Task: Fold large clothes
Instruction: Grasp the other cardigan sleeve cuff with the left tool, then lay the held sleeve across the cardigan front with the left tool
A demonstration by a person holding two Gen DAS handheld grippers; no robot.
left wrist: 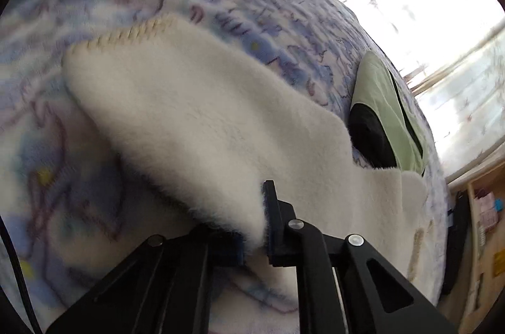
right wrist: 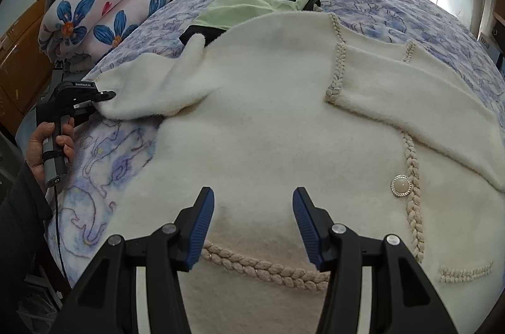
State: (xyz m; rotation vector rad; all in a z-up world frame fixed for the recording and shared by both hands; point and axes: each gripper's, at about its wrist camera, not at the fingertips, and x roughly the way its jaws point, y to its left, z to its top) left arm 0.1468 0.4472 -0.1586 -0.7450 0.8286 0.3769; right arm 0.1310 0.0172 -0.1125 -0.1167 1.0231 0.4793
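Note:
A large cream fuzzy cardigan (right wrist: 268, 100) with braided trim and a pearl button (right wrist: 401, 185) lies spread on the bed. My left gripper (left wrist: 252, 226) is shut on its left sleeve (left wrist: 195, 113) and holds the sleeve lifted above the bedspread; it also shows in the right wrist view (right wrist: 105, 96), gripping the sleeve end at the far left. My right gripper (right wrist: 252, 226) is open and empty, hovering over the cardigan's lower front near the braided hem (right wrist: 262, 269).
A blue-purple patterned bedspread (right wrist: 394, 2) covers the bed. A folded green and black garment (right wrist: 252, 2) lies beyond the cardigan. Floral bedding (right wrist: 110, 6) is stacked at the far left. Bright curtained windows stand behind the bed.

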